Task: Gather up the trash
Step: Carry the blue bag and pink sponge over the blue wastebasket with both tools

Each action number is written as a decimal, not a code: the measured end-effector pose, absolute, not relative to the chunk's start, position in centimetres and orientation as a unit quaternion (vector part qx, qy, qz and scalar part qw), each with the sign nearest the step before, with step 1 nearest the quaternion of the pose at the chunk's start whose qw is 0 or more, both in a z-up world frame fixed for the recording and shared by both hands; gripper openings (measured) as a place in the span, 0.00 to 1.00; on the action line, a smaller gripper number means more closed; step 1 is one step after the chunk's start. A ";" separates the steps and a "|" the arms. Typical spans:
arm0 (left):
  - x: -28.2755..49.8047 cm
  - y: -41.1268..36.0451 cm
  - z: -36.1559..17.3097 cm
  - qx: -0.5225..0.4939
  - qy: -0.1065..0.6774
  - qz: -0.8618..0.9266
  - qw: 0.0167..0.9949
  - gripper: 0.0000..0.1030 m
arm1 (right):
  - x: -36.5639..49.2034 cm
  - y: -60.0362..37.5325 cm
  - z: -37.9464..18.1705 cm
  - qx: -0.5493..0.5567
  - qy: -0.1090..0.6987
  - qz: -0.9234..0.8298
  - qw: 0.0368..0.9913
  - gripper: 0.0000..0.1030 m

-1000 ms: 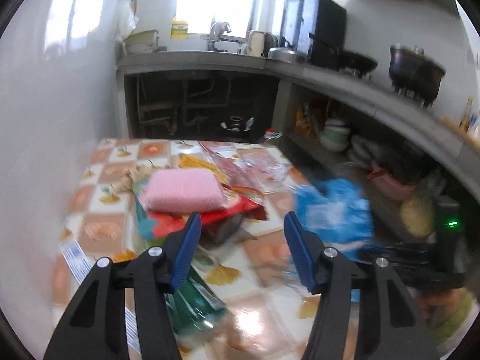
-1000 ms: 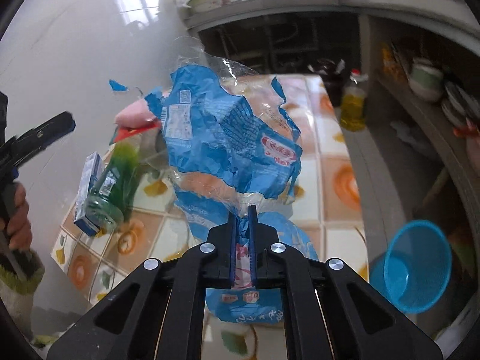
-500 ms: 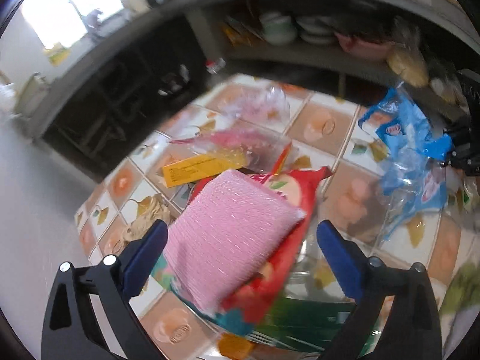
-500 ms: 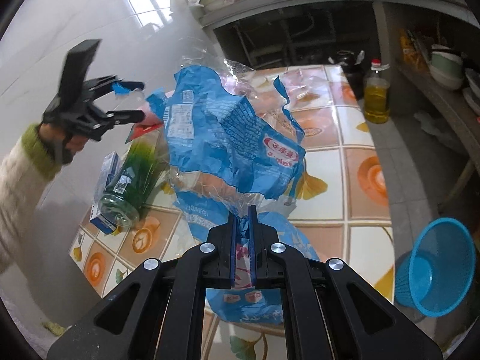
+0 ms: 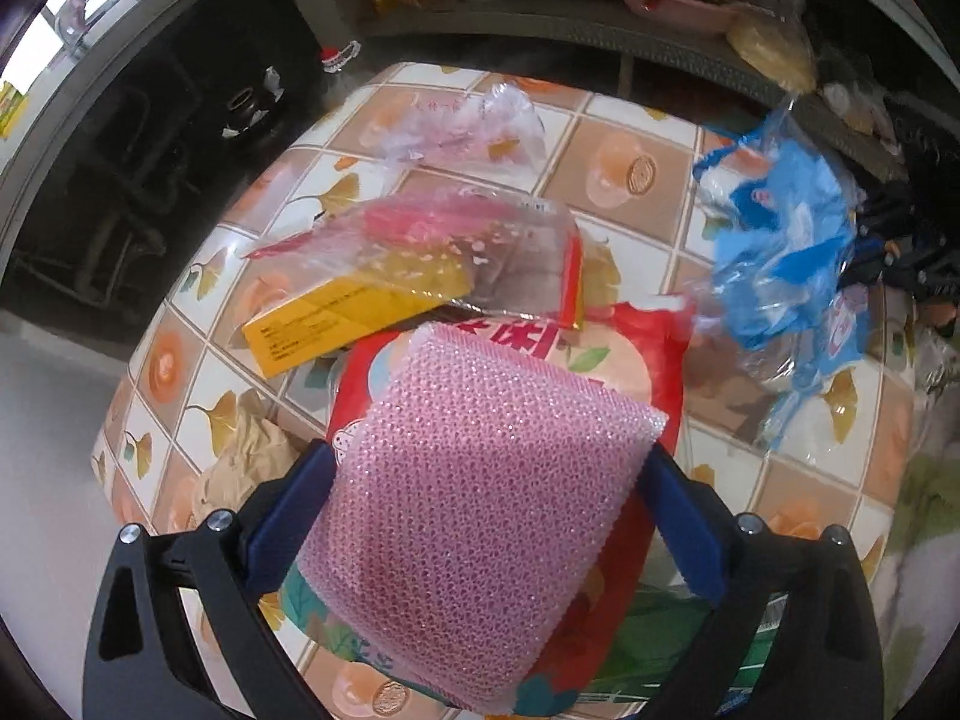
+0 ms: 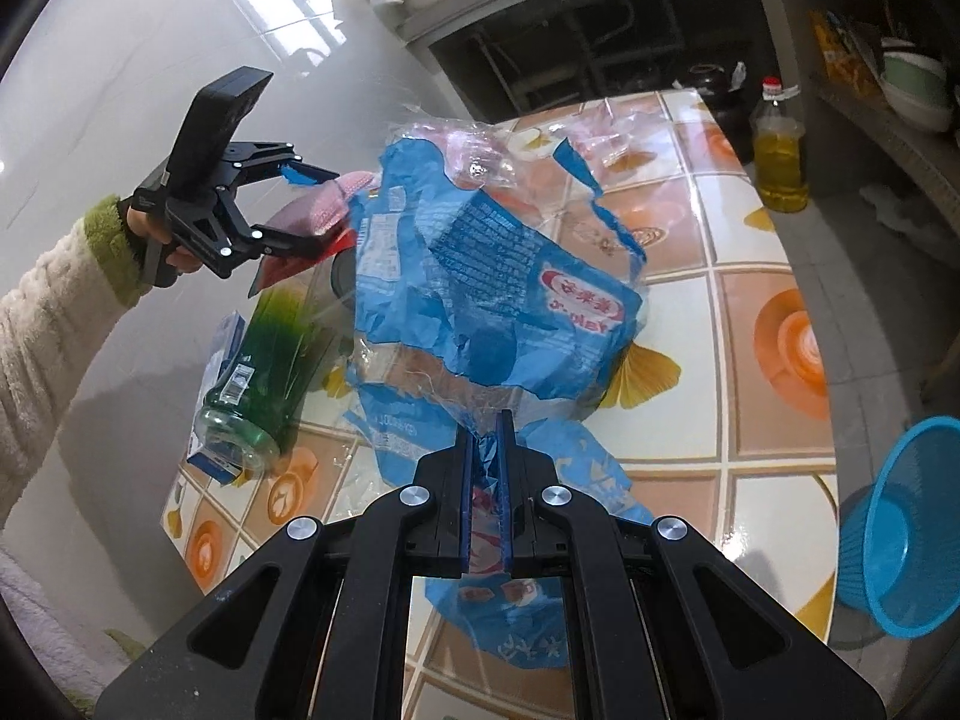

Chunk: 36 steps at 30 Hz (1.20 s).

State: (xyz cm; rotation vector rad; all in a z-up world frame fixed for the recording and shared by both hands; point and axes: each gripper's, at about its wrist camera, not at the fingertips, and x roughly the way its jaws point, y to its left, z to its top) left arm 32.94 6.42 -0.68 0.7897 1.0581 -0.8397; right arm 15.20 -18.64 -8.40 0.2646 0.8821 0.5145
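We see the left gripper (image 5: 489,474) pointing steeply down over a pink scouring sponge (image 5: 474,516), a rectangular pad with a knobbly, glittery mesh. Its jaws are spread wide on either side of the sponge and closing in; whether the blue pads touch the sponge edges we cannot tell. The sponge lies on a glossy red snack bag (image 5: 636,354), crinkled, printed with a fruit picture. Beside that we note a flat yellow carton (image 5: 342,315) partly under a clear crumpled plastic bag (image 5: 480,240) with pink print, and a second thin clear bag (image 5: 462,120) further off. A scrap of brown crumpled paper (image 5: 252,450) sits near the table edge. All of it rests on a glossy tiled table (image 5: 618,174), with white and tan squares and orange and leaf motifs.

The right gripper (image 6: 485,468) has its jaws pressed together, pinching a torn blue-and-clear plastic wrapper (image 6: 498,288), thin and wrinkled, lifted above the table. In that view we see a green plastic bottle (image 6: 270,372) lying on its side by a small blue-white box (image 6: 213,462), a bottle of yellow oil (image 6: 779,159) with a red cap on the floor, and a round blue mesh basket (image 6: 900,546) beside the table. A hand in a fuzzy cream sleeve (image 6: 48,348) holds the left gripper.
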 end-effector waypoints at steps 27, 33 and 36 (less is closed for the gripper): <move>20.5 -1.5 11.2 0.183 0.337 -0.463 0.799 0.86 | 7.1 -24.3 -3.3 0.167 0.340 0.199 0.904 0.05; 17.9 -12.3 8.3 0.152 0.353 -0.531 0.755 0.86 | 3.3 -30.2 -3.0 0.230 0.316 0.140 0.910 0.05; 17.1 -18.5 5.8 0.151 0.380 -0.545 0.732 0.86 | 1.5 -33.2 -3.4 0.260 0.307 0.098 0.910 0.05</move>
